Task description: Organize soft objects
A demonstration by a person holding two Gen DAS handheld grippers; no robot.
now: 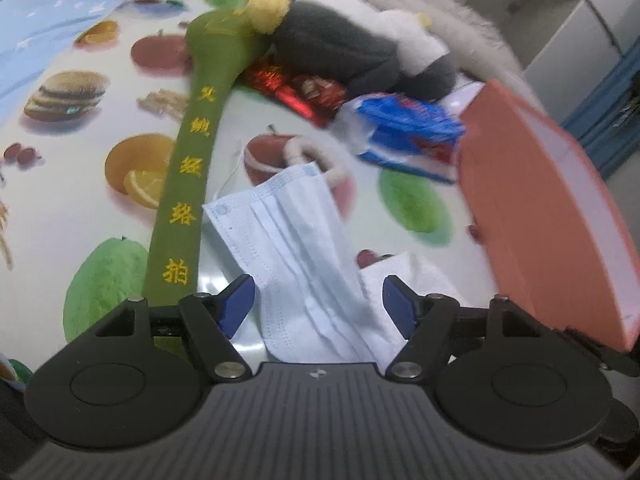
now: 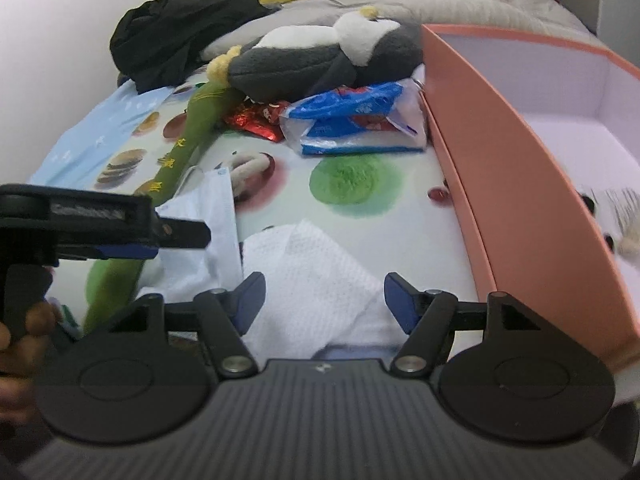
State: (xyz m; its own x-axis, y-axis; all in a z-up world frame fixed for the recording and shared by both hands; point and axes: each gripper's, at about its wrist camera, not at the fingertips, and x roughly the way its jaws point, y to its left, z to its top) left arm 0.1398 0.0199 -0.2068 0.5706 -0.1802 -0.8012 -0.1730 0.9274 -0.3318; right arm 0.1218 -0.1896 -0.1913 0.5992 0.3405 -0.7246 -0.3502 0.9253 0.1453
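- I am seeing my left gripper (image 1: 318,300) spread wide and holding nothing, its blue pads sitting on either side of the pale blue face mask (image 1: 296,256).
- The mask is looking pleated and crumpled, lying flat on the fruit-printed worktop (image 1: 80,152) with an ear loop trailing toward 11 o'clock.
- My right gripper (image 2: 324,300) is also gaping and holding nothing, hovering over a white, dimpled paper tissue (image 2: 312,276) that is lying folded just beside the mask.
- A long green plush stick (image 1: 188,184) with yellow embroidered characters is stretching toward 12 o'clock, touching the mask's left edge.
- A grey and white plush toy (image 2: 304,60) is lying at 12 o'clock, beyond a blue tissue pack (image 2: 352,120).
- The salmon box (image 2: 520,184) is standing open at 3 o'clock, something furry and white showing inside.
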